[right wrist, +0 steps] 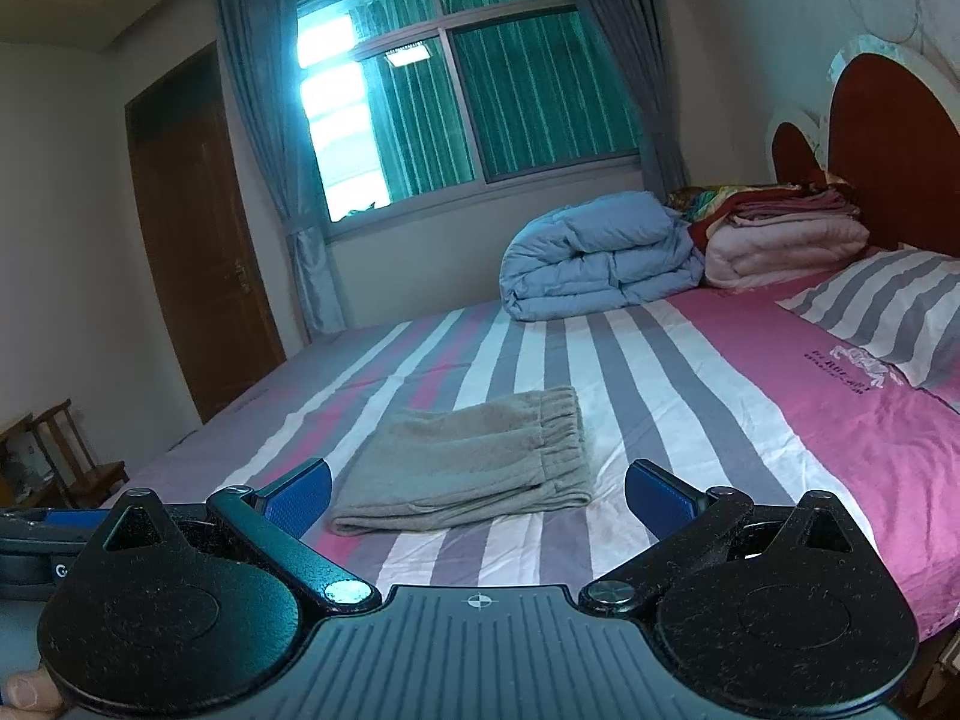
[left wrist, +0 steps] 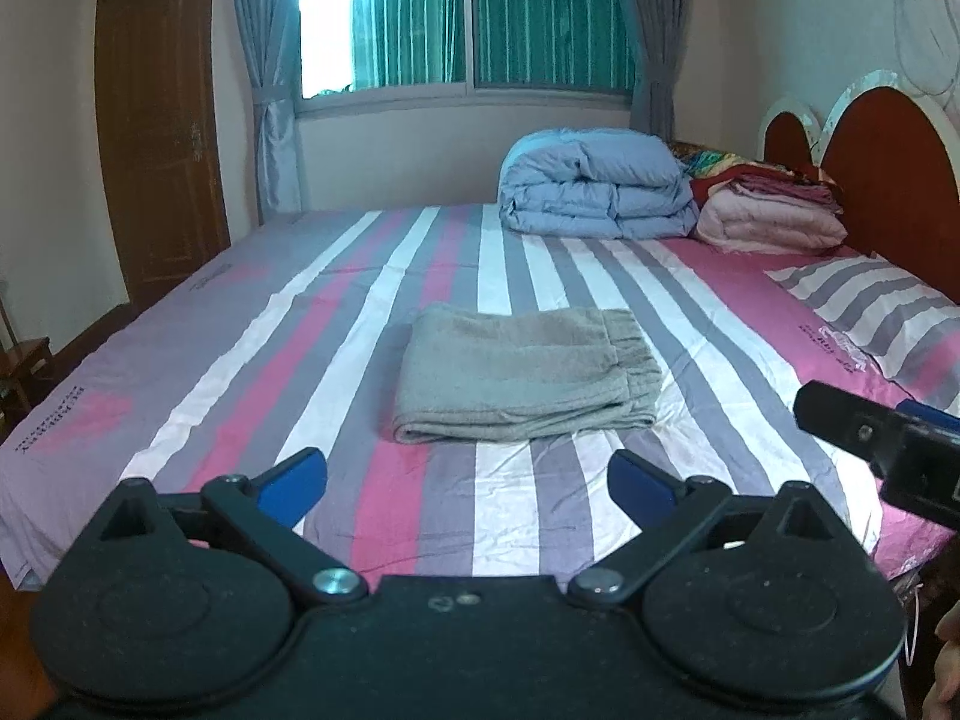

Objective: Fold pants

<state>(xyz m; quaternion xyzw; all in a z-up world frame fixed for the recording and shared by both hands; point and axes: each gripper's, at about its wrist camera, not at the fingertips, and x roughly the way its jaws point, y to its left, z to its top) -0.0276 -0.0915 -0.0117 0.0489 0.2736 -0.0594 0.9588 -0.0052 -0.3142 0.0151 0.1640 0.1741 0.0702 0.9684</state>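
The grey-beige pants lie folded into a flat rectangle on the striped bed sheet, waistband to the right. They also show in the right wrist view. My left gripper is open and empty, held above the bed's near edge, short of the pants. My right gripper is open and empty, also short of the pants. Part of the right gripper's body shows at the right edge of the left wrist view.
A folded blue duvet and a stack of pink blankets sit at the far right of the bed by the headboard. A striped pillow lies at right. A wooden door and window are behind.
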